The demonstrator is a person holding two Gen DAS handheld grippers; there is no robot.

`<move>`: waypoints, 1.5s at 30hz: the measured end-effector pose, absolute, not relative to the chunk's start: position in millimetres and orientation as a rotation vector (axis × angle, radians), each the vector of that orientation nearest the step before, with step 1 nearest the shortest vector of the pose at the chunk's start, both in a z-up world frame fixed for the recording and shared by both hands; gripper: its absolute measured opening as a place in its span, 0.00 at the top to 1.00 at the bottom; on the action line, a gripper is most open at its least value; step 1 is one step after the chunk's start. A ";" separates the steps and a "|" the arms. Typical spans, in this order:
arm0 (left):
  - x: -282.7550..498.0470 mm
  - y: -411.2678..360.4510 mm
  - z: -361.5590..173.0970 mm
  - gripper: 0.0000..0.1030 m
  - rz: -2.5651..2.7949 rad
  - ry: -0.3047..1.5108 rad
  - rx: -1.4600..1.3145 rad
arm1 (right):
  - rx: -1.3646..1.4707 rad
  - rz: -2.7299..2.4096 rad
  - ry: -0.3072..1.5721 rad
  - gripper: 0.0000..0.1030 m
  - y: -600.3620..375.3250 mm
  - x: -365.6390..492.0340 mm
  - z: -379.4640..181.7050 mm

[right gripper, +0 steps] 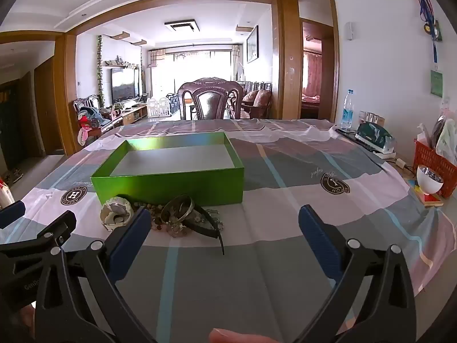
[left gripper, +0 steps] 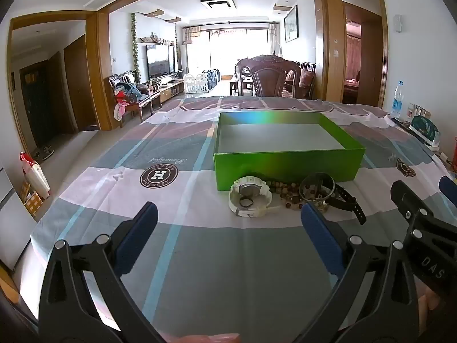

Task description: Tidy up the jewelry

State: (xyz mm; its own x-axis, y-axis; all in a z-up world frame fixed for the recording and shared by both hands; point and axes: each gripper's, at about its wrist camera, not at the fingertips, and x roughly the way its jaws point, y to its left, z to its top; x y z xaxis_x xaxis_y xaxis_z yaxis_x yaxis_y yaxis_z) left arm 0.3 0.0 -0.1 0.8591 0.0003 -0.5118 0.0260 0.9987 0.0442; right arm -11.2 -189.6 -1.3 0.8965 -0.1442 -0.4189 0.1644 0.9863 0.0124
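Observation:
An open green box (left gripper: 285,165) with nothing visible in it sits on the checked tablecloth; it also shows in the right wrist view (right gripper: 171,184). Against its near wall lies a jewelry pile: a white watch (left gripper: 250,195) (right gripper: 115,210), a brown bead string (left gripper: 288,193) (right gripper: 151,210), a dark bangle (left gripper: 317,185) (right gripper: 177,207) and a black watch strap (left gripper: 347,200) (right gripper: 208,225). My left gripper (left gripper: 228,214) is open, low over the cloth just short of the pile. My right gripper (right gripper: 225,217) is open, to the right of the pile. Both are empty.
A carved wooden chair (left gripper: 268,78) stands at the table's far side. At the right edge are a water bottle (right gripper: 347,110), a dark green pouch (right gripper: 374,138), a red basket (right gripper: 435,164) and a white cup (right gripper: 428,178). The right gripper's frame (left gripper: 422,223) shows in the left view.

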 end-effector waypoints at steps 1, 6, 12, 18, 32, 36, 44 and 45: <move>0.2 0.0 -0.1 0.04 -0.014 0.536 0.050 | 0.051 -0.160 0.431 0.03 -189.7 -11.1 -1.4; 0.2 0.0 -0.1 0.04 -0.014 0.535 0.048 | 0.051 -0.159 0.435 0.03 -189.7 -10.6 -1.7; 0.0 0.1 0.0 0.04 -0.016 0.535 0.046 | 0.049 -0.160 0.438 0.03 -190.0 -10.4 -2.1; 0.2 0.2 -0.1 0.04 -0.015 0.538 0.046 | 0.049 -0.159 0.443 0.03 -189.6 -10.0 -2.4; 0.1 0.0 0.1 0.04 -0.014 0.536 0.044 | 0.050 -0.154 0.442 0.03 -187.6 -10.0 -5.5; 0.2 0.1 0.0 0.04 -0.014 0.535 0.044 | 0.050 -0.154 0.443 0.03 -187.3 -9.5 -5.6; 0.4 0.0 -0.1 0.04 -0.015 0.536 0.043 | 0.050 -0.153 0.446 0.03 -187.1 -8.8 -6.0; 0.4 0.0 -0.1 0.04 -0.015 0.537 0.043 | 0.050 -0.153 0.446 0.03 -187.3 -8.8 -5.7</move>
